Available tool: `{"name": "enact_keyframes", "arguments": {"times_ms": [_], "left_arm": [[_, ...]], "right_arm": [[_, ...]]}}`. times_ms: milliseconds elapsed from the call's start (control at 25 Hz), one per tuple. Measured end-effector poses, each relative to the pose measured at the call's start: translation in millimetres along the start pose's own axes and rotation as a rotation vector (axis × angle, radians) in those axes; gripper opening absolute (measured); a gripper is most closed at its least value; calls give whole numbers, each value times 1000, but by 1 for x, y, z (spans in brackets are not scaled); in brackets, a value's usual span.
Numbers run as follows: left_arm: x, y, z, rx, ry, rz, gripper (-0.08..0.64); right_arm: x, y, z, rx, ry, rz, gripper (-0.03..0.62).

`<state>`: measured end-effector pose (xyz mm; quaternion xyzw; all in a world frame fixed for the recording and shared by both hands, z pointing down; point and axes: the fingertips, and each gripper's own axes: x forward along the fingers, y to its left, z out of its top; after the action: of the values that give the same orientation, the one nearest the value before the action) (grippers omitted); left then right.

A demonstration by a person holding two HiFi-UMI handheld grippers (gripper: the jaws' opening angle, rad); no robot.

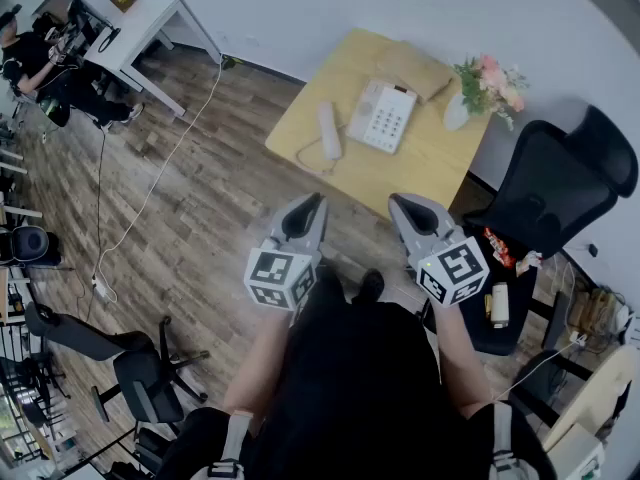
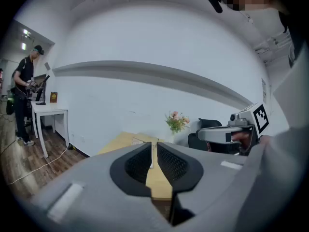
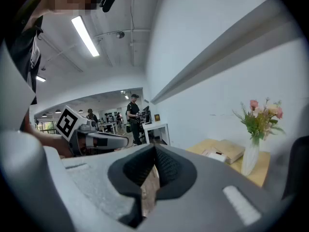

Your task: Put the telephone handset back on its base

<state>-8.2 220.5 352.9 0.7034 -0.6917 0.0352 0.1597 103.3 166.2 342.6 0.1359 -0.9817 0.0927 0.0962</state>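
On the wooden table [image 1: 420,163] ahead stands a white telephone base [image 1: 381,116]. Its white handset [image 1: 329,130] lies flat on the table just left of the base, with the cord looping off its near end. Both grippers are held over the floor, short of the table's near edge and well apart from the phone. My left gripper [image 1: 313,200] [image 2: 152,146] has its jaws almost together, only a thin slit between them, with nothing in it. My right gripper [image 1: 397,200] [image 3: 155,149] is shut and empty. The base [image 3: 216,156] shows small in the right gripper view.
A vase of pink flowers [image 1: 487,83] and a flat brown box [image 1: 415,68] stand at the table's far side. A black office chair [image 1: 560,183] is right of the table. A cable [image 1: 150,188] crosses the wood floor. A person [image 1: 30,58] sits at a white desk [image 1: 150,18] far left.
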Motion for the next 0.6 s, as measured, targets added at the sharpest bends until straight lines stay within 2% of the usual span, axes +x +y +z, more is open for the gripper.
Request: {"name": "enact_keyframes", "arguments": {"times_ms": [360, 600], "left_arm": [[-12, -9, -2, 1, -3, -7, 43], [-15, -13, -11, -6, 7, -4, 43]], "right_arm": [[-16, 13, 0, -11, -12, -11, 3], [-28, 9, -9, 8, -17, -48, 3]]}}
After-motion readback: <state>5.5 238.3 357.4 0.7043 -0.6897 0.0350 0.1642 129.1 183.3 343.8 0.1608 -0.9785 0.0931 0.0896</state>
